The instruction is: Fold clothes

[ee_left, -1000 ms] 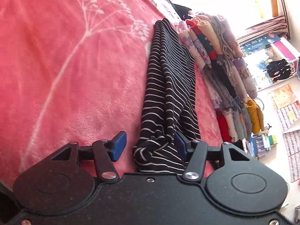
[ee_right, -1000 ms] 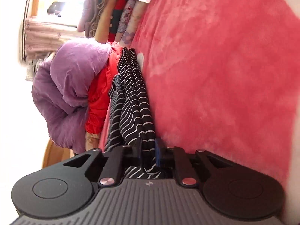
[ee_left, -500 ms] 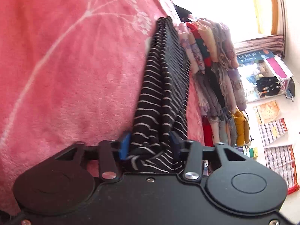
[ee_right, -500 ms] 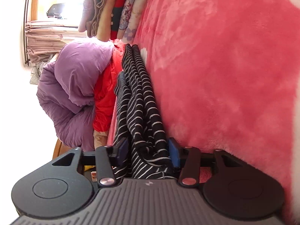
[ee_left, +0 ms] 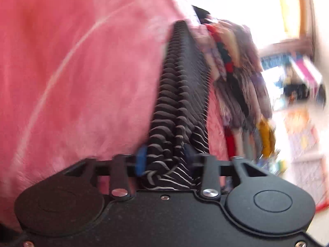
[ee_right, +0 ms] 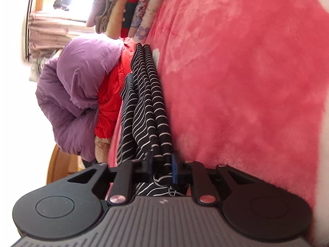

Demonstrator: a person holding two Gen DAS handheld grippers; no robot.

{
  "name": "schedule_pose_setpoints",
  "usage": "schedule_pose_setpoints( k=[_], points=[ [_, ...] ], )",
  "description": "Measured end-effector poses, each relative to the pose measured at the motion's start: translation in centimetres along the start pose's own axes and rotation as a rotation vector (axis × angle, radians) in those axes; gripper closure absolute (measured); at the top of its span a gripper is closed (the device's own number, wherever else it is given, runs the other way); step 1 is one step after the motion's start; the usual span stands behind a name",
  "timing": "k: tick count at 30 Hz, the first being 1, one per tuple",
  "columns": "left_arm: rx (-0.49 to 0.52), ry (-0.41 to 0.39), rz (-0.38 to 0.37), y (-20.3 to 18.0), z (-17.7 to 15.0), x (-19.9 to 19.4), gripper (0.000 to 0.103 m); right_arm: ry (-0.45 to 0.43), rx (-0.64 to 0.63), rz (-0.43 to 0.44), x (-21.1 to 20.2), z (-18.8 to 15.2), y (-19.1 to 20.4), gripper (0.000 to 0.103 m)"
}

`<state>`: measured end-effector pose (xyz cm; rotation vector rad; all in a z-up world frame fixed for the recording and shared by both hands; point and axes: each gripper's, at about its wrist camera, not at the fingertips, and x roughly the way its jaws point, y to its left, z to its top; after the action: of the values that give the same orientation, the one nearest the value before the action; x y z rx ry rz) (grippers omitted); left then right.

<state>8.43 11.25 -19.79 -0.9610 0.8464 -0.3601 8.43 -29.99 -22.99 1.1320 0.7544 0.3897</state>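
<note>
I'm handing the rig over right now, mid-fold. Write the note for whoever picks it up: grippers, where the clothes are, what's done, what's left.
Left gripper: its jaws have just been opening; one end of the striped garment is bunched between them, grip looks loose, picture blurred.
Right gripper: its jaws have just been closing, clamped on the other end of the same garment.
Garment: gathered into a long narrow band stretched between the grippers over the pink blanket.
Nearby: stack of folded clothes on one side; purple jacket and red garment piled on the other.
Done: lengthwise folds.
Left: probably bring the ends together, lay it flat, add to the stack.
</note>
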Motion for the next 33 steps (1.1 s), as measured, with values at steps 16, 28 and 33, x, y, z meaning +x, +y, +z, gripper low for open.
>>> schedule_pose_setpoints(
  k=[16,28,33],
  points=[
    [1.815,0.077,0.431,-6.7,-10.6,-1.4,0.033,0.087,-1.585,-0.630,-1.4,-8.7,9.0,0.049],
    [2.406,-0.121,0.435,-2.0,-14.0,2.1,0.029,-0.024,-2.020,-0.654,1.3,-12.9,6.6,0.051],
    [2.555,-0.209,0.357,-1.4,-14.1,2.4,0.028,-0.102,-2.220,-0.603,1.4,-14.0,5.9,0.047]
  ],
)
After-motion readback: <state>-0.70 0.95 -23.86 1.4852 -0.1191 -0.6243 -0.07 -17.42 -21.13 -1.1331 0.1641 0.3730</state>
